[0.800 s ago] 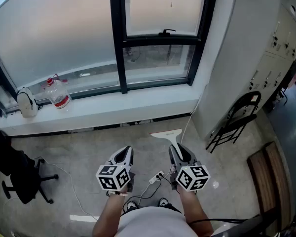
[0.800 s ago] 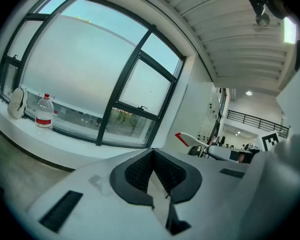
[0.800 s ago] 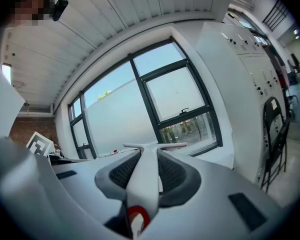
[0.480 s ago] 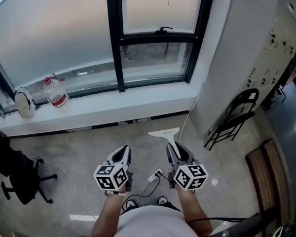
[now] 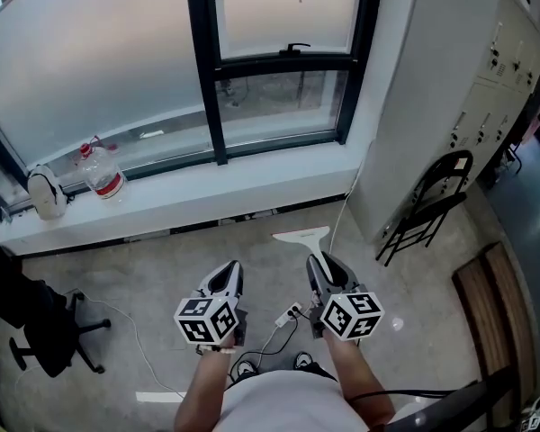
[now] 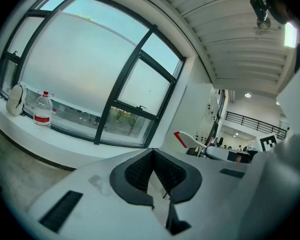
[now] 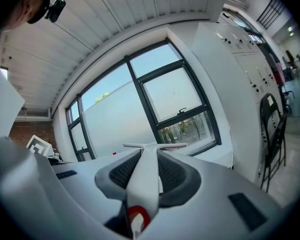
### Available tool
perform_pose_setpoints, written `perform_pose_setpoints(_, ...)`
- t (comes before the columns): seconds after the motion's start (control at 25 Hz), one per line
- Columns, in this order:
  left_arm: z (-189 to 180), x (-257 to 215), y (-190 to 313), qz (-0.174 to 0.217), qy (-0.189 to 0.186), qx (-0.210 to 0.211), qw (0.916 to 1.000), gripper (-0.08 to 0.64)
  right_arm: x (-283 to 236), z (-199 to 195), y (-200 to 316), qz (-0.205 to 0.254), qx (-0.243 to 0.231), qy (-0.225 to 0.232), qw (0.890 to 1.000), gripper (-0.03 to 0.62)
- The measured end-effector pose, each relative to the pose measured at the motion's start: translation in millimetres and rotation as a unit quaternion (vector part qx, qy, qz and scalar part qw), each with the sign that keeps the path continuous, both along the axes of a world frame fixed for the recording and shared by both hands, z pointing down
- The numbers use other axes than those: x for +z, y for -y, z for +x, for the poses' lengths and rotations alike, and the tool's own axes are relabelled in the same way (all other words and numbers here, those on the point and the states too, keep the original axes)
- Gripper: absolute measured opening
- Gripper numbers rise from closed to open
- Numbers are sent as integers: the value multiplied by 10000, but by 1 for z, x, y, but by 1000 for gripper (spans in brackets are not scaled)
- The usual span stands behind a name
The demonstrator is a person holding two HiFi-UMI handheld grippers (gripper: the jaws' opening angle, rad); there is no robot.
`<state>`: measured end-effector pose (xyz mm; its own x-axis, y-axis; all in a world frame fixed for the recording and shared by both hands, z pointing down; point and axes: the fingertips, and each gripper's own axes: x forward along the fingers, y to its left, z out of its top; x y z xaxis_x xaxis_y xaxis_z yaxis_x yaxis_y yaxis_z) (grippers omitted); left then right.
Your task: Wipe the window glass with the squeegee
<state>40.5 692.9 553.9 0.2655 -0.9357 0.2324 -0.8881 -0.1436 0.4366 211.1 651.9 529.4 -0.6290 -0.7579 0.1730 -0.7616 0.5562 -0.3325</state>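
Observation:
The white squeegee (image 5: 303,237) points forward from my right gripper (image 5: 327,271), which is shut on its handle (image 7: 145,181); its blade (image 7: 154,146) lies crosswise ahead of the jaws. My left gripper (image 5: 224,282) hangs beside it at waist height, jaws closed together with nothing between them (image 6: 154,176). The window glass (image 5: 99,61) stands ahead beyond the white sill (image 5: 189,196), in dark frames, frosted above and clear in a low strip. A smaller pane (image 5: 283,12) with a handle sits to the right. Both grippers are well short of the glass.
A water bottle (image 5: 101,171) and a white bag (image 5: 47,192) stand on the sill at left. A black office chair (image 5: 27,327) is at far left, a folding chair (image 5: 427,210) by the white cabinet (image 5: 468,88) at right. Cables and a power strip (image 5: 291,314) lie on the floor.
The view has shifted slightly; both grippers and the squeegee keep the same pose, drifting a little right and nearer the sill.

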Motion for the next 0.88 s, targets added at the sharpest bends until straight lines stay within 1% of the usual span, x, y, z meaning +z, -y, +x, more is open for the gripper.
perform_pose_setpoints(0.28,-1,1,-3,3,0,33,10000,0,-2,3,-1,108,149,-273,9995,92)
perform_pose_setpoints(0.48,6,-2,-1,51,41,118,9999,0,-6,-1,-1,154,107,-236,9995,92)
perform_pose_setpoints(0.72,16,-3,-3,61,32,177,9998,0,-9,-3,-4,234,54,-303,9993,91)
perform_pose_setpoints(0.88,12,-4,-2,80,47,162,9998,0,-8,-6,-4,279,44,-313,9991,92)
